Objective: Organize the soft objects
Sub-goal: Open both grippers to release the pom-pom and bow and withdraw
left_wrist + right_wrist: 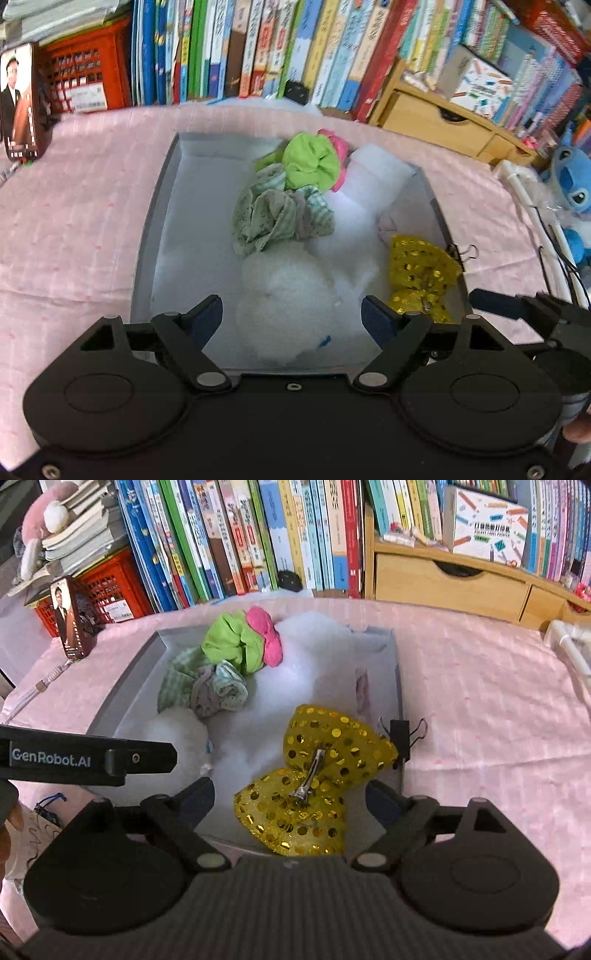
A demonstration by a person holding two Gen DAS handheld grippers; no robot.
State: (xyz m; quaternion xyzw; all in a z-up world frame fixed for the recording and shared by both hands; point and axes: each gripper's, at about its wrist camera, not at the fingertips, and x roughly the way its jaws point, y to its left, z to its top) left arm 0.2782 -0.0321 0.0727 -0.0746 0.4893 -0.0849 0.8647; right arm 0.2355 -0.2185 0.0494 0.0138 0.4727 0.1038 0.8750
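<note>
A grey box point(162, 192) on the pink cloth holds soft things: a lime green scrunchie point(310, 162) with a pink one point(340, 147) behind it, a pale green patterned cloth bundle point(273, 218), white fluffy stuffing point(291, 306) and a gold sequin bow point(421, 277). My left gripper point(291, 317) is open and empty, hovering over the white stuffing at the box's near end. My right gripper point(290, 797) is open around the gold bow point(314, 771), which lies clip side up on the box's near right corner. The box point(125, 686), green scrunchie point(232, 642) and pink scrunchie point(266, 635) also show there.
Rows of books point(258, 535) and a wooden drawer unit point(443, 579) line the back. A red crate point(85, 74) and a photo card point(70, 620) stand at the back left. A black binder clip point(400, 738) grips the box's right wall. A blue plush point(572, 181) sits far right.
</note>
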